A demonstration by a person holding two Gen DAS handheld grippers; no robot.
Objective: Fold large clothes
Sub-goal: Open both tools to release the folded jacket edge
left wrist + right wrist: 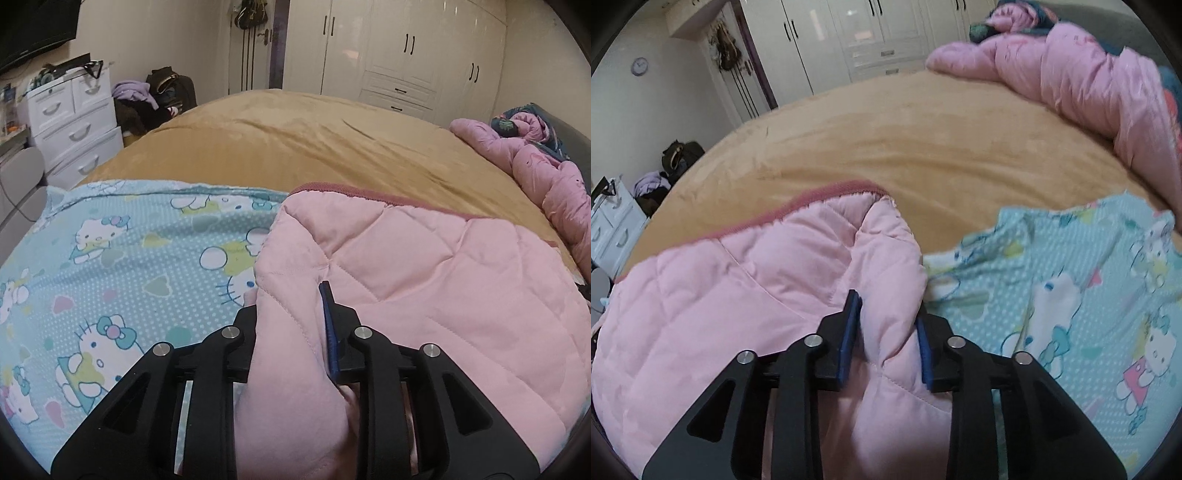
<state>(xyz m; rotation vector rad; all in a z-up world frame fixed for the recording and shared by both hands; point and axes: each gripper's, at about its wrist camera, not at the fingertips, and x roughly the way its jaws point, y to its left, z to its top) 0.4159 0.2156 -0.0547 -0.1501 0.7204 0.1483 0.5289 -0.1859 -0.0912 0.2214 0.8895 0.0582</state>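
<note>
Lying quilted, pink jacket (424,280); maroon hem, puffy.

The pink quilted garment (424,280) is soft matt cloth, stitched in diamond panels, with a darker knitted-looking trim along its edge. Under it lies a thin blue cartoon-print sheet (122,254) of smooth dotted cotton-like cloth, and beyond that the tan bed cover (295,147) — plush and velvety. The left tongs (291,314) and right tongs (886,325) are matt black plastic with shiny metal pins and blue rubbery pads. The white wardrobe (406,48) is glossy.
</note>
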